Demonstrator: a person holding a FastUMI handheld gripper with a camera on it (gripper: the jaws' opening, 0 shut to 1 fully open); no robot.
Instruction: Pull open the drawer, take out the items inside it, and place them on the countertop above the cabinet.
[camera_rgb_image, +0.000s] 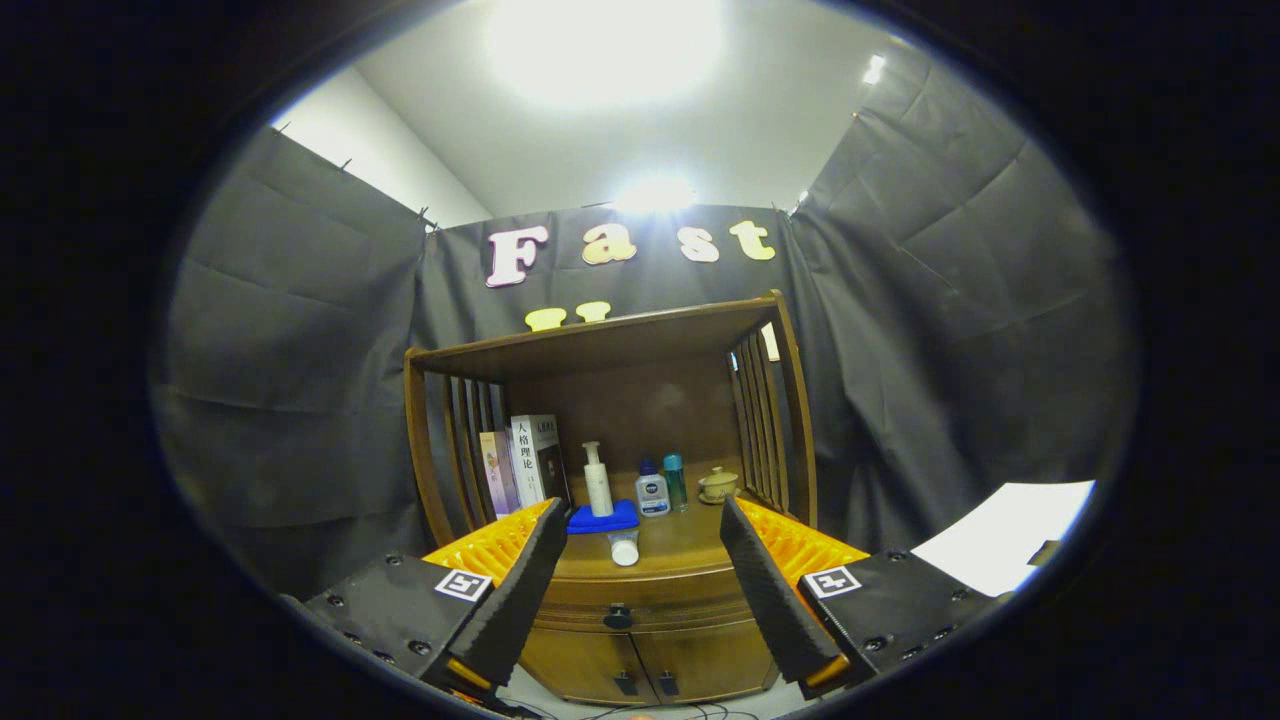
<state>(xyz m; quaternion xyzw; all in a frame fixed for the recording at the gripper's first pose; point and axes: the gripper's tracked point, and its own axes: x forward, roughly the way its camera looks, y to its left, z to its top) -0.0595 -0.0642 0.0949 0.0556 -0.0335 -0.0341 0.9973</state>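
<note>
A brown wooden cabinet (640, 640) stands ahead against the booth wall. Its drawer (640, 600), with a small dark knob (618, 617), sits closed just under the countertop (680, 545). A small white tube (624, 548) lies on the countertop near its front edge. My gripper (640, 530) is open, well back from the cabinet, with nothing between its fingers; the drawer knob shows between them, farther on.
On the countertop stand books (525, 462), a white pump bottle (597, 480) on a folded blue cloth (603, 518), two small bottles (662, 487) and a lidded cup (717, 485). Slatted sides and a top shelf (600, 340) enclose it. Two lower doors (640, 665) sit below. A white sheet (1010, 535) lies right.
</note>
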